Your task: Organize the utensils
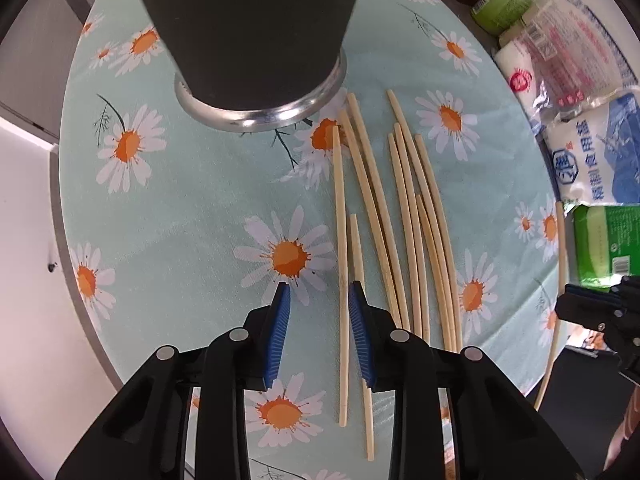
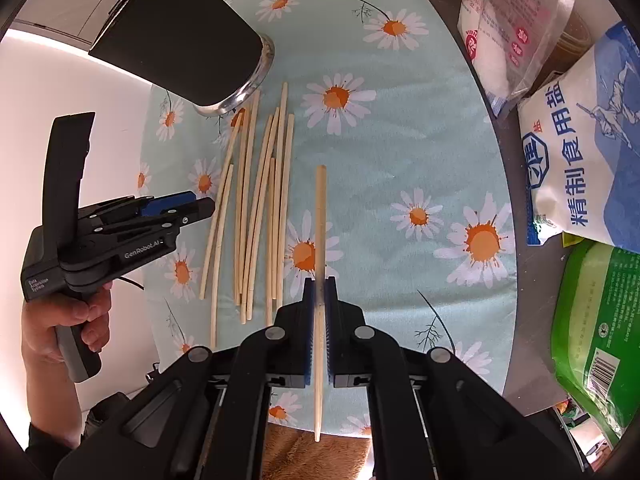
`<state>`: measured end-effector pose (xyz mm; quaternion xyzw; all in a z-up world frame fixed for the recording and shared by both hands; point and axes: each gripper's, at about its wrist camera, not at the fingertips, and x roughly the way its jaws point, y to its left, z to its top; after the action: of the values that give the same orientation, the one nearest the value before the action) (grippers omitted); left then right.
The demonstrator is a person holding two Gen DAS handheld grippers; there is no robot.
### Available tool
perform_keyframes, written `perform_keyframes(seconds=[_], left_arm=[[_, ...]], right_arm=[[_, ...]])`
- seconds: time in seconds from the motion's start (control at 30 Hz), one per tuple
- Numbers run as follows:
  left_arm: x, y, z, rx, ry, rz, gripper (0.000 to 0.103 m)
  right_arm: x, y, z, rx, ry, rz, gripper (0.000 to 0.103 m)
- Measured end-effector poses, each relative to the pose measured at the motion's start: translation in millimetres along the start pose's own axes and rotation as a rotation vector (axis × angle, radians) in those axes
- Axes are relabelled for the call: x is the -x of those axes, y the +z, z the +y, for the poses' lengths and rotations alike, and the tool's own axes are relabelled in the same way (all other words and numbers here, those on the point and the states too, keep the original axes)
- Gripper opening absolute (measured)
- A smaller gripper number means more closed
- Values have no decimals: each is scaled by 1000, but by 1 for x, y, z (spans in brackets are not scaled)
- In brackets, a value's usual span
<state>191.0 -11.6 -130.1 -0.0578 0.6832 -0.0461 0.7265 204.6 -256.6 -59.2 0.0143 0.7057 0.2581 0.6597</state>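
Desk (image 1: 192,184) covered by a pale green cloth printed with white-and-orange daisies; white wall and floor beyond its left edge. Along the right edge stand food packets: a blue-and-white salt bag (image 2: 592,160), a clear bag of white granules (image 2: 508,24) and a green packet (image 2: 596,332).

Dark tapered holder (image 1: 248,28) with a bright metal base ring sits toward the far left of the desk; its top is cut off by the frame in both views, so its contents are unseen.

Loose bamboo chopsticks (image 1: 404,216) lie in a rough fan just right of the holder's base, running toward the near edge, several overlapping.

Left claw (image 1: 320,320): points straight down over the left side of the fan, blue pads partly closed. One chopstick (image 1: 341,264) runs between the pads close to the right one. Contact cannot be confirmed. A second chopstick passes under the right finger. In the right wrist view a hand (image 2: 76,320) grips the handle of this tool at the left edge of the desk, the forearm cut off by the frame.

Right claw (image 2: 320,292): tilted steeply down, raised above the cloth right of the fan, pads clamped tight on a single chopstick (image 2: 320,208). Its far end projects forward; the near end runs back between the fingers.
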Motion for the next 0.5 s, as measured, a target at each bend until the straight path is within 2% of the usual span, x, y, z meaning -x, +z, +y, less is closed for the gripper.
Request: perform_keyframes(seconds=[0.23, 0.5], left_arm=[[-6, 3, -5, 4, 35, 10, 22], [-9, 7, -31, -10, 152, 15, 14]], right_arm=[[-7, 2, 1, 9, 3, 9, 6], [-13, 5, 4, 20, 17, 17, 6]])
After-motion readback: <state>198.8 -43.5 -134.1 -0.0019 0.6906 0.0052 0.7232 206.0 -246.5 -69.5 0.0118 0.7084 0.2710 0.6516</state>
